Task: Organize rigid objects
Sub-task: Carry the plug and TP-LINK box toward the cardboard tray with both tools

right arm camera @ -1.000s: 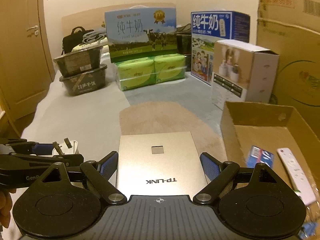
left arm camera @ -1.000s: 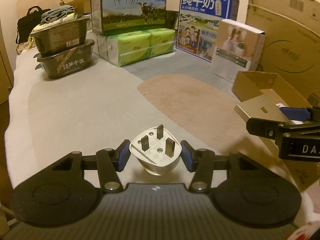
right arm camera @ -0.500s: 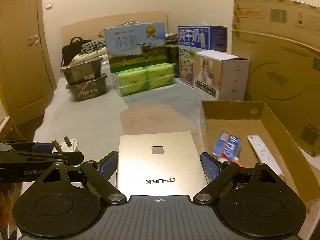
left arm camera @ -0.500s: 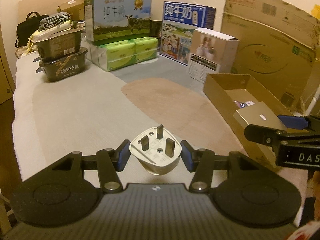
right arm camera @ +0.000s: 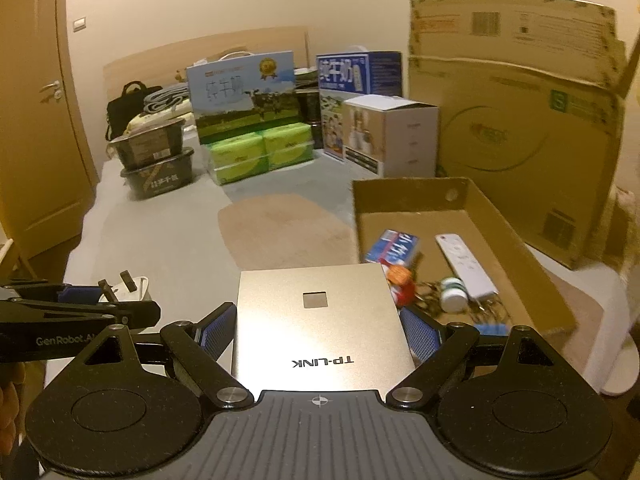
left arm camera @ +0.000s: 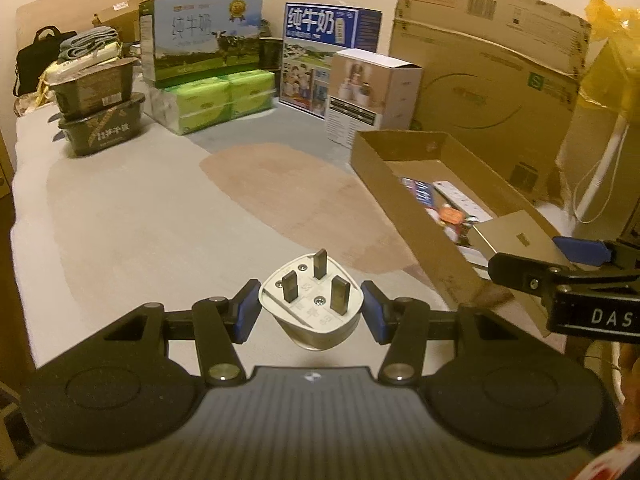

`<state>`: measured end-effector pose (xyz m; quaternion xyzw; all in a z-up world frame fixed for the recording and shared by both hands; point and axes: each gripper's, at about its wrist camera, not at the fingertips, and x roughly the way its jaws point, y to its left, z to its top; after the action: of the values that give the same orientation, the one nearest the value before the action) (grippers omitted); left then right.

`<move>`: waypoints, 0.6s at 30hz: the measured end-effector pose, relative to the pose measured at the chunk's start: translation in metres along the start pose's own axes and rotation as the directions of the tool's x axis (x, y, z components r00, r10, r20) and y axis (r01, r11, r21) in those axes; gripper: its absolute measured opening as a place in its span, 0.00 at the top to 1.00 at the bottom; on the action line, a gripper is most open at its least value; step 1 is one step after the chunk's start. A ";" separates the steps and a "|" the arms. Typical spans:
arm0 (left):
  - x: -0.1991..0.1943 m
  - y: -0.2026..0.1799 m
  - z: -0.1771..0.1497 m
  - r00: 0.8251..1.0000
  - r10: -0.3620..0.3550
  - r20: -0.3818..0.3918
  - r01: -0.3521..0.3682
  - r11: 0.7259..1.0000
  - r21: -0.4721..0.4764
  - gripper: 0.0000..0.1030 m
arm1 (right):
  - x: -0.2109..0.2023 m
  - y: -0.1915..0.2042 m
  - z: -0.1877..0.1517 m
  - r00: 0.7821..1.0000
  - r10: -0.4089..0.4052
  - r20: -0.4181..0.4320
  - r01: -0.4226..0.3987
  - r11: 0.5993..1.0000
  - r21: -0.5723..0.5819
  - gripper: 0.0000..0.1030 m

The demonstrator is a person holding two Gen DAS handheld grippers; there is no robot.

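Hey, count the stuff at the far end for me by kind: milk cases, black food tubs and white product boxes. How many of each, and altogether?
Milk cases: 2
Black food tubs: 2, one stacked on the other
White product boxes: 1
Total: 5

Cream wall, wooden door, grey bed, warm dim light.

white three-pin plug: held, prongs up | gold TP-LINK router: held flat
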<state>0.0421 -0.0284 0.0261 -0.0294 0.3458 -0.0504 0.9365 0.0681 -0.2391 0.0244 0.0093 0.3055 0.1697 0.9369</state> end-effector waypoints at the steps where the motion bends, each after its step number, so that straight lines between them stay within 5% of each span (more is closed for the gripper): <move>1: -0.001 -0.004 -0.002 1.000 -0.004 -0.003 0.004 1.000 0.002 0.51 | -0.004 -0.003 -0.002 1.000 -0.004 0.000 0.004 1.000 0.003 0.16; 18: -0.007 -0.081 -0.013 0.995 -0.096 -0.008 0.096 0.993 0.075 0.51 | -0.061 -0.069 -0.038 0.990 -0.143 -0.017 0.144 0.989 0.038 0.16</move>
<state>0.0226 -0.1084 0.0284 -0.0105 0.3439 -0.1084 0.9327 0.0220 -0.3270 0.0200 0.0044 0.3152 0.0958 0.9442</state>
